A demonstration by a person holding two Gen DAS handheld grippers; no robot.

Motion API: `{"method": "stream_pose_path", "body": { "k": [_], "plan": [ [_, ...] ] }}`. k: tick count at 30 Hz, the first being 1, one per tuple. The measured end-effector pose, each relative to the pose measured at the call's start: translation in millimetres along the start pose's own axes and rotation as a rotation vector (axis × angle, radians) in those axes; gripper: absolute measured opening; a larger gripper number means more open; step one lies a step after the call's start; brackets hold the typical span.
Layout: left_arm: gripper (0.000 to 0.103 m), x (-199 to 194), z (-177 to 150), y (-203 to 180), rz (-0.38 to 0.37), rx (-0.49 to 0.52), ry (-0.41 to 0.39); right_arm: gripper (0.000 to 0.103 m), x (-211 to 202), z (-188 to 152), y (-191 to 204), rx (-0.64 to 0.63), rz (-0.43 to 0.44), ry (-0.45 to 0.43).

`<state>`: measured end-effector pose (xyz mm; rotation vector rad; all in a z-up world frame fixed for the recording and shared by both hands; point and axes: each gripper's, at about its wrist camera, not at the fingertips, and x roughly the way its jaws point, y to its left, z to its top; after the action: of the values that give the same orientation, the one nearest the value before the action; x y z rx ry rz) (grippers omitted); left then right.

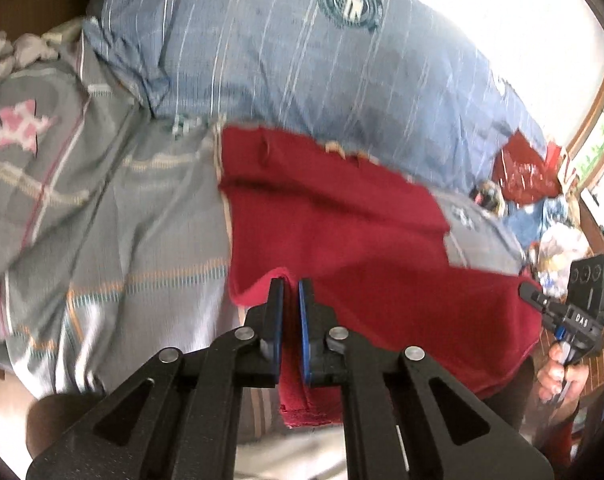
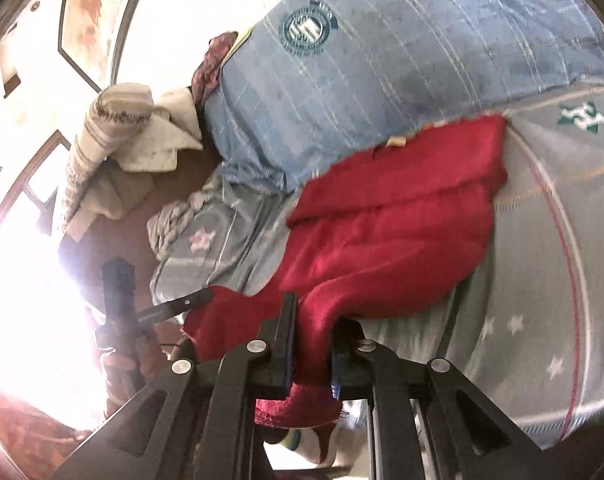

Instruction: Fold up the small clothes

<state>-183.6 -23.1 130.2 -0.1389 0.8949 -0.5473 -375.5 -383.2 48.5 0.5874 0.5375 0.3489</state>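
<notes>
Folding barely begun: I hold the red garment (image 1: 342, 220) by its near edge, left tongs (image 1: 290, 285) and right tongs (image 2: 314, 320) both clamped on it, the rest on the bed (image 1: 102, 220) below the blue pillow (image 1: 282, 60).

The red knitted garment (image 1: 342, 240) shows motion blur along its far edge, and its near hem is hidden behind black gripper linkages. The clutter beside the window (image 1: 542, 208) is too small to identify. Glare (image 2: 26, 300) washes out the right view's left side.
</notes>
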Motion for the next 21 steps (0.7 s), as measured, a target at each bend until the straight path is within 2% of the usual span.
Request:
{"method": "stream_pose_path", "body": {
  "k": [8,10,21],
  "plan": [
    [0.005,33,69,-4,0.069,0.006,-0.087,0.012,19,65,-11,-0.028,-0.076,-0.082],
    [0.005,46,86,-1,0.08,-0.01,-0.098,0.012,29,82,-16,-0.047,-0.129,-0.096],
    [0.005,134,143,14,0.113,-0.113,-0.059,0.012,94,143,-78,0.032,-0.239,-0.104]
  ]
}}
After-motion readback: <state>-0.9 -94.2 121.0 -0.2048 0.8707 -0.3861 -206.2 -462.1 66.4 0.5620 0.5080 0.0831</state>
